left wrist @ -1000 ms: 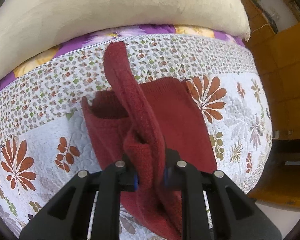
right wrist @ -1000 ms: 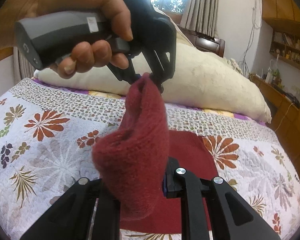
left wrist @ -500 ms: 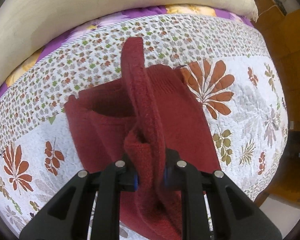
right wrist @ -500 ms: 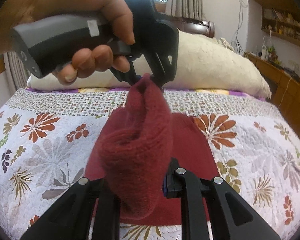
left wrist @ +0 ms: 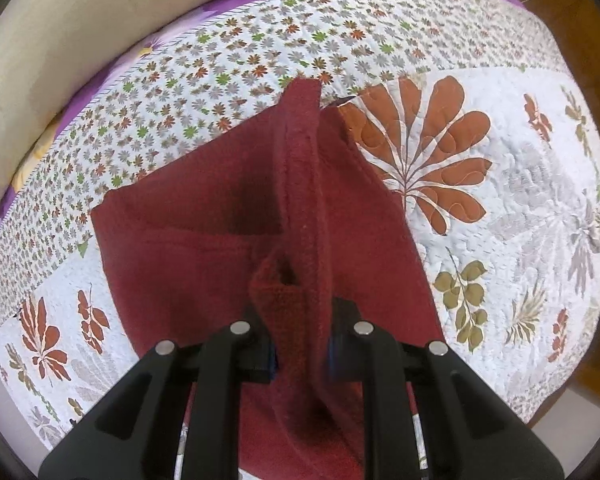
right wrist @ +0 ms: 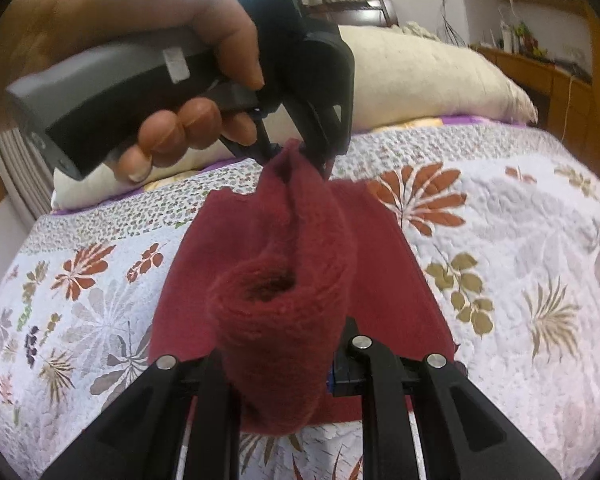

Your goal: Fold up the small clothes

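A dark red knitted garment [left wrist: 204, 256] lies partly spread on the floral quilt [left wrist: 500, 184], with one strip of it lifted between the two grippers. My left gripper [left wrist: 300, 344] is shut on one end of that raised strip. My right gripper [right wrist: 284, 364] is shut on the other end, where the cloth bunches into a rolled tube [right wrist: 276, 304]. In the right wrist view the left gripper [right wrist: 296, 152], held by a hand [right wrist: 188, 120], pinches the far tip of the red garment [right wrist: 384, 272] above the bed.
A long cream pillow [right wrist: 428, 76] lies along the head of the bed, also the cream pillow [left wrist: 60, 52] in the left wrist view. Wooden shelves and a cabinet [right wrist: 548, 76] stand at the right. The quilt's edge [left wrist: 552, 384] drops off at the lower right.
Both grippers have come lower toward the bed while holding the strip. The flat part of the garment looks larger and closer in both views.
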Demonstrator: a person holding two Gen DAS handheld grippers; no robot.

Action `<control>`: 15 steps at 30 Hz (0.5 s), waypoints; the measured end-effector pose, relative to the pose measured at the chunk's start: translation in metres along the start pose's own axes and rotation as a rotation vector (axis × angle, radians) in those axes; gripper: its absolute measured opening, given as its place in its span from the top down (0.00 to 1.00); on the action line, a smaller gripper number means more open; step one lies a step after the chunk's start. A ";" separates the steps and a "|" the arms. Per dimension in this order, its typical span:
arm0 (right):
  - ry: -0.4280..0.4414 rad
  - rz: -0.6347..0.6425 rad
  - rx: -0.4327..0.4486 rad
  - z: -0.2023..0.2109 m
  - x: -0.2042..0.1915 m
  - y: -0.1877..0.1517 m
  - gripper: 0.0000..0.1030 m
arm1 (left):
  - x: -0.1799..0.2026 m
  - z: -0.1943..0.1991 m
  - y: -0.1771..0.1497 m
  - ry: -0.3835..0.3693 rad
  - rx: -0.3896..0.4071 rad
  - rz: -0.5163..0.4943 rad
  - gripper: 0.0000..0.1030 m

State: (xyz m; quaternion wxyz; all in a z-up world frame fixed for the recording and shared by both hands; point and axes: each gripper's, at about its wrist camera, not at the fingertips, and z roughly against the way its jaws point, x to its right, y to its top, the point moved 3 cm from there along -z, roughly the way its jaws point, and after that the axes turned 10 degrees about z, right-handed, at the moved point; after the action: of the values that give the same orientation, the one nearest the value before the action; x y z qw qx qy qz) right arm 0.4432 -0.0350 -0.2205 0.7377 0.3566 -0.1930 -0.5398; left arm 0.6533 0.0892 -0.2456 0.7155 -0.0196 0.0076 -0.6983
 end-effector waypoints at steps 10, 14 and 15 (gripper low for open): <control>0.204 -0.234 -0.065 -0.018 0.053 -0.021 0.84 | 0.019 -0.027 0.004 -0.020 0.042 0.086 0.59; 0.339 -0.333 -0.090 -0.028 0.070 -0.034 0.79 | 0.015 -0.018 0.000 -0.152 0.185 0.122 0.30; 0.363 -0.353 -0.100 -0.031 0.074 -0.038 0.74 | 0.011 -0.013 -0.003 -0.182 0.217 0.120 0.30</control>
State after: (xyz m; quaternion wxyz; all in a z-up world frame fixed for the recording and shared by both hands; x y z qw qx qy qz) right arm 0.4644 -0.1010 -0.2760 0.6714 0.4389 0.0350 -0.5961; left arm 0.6502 0.0782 -0.2586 0.7516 -0.0049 -0.1317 -0.6464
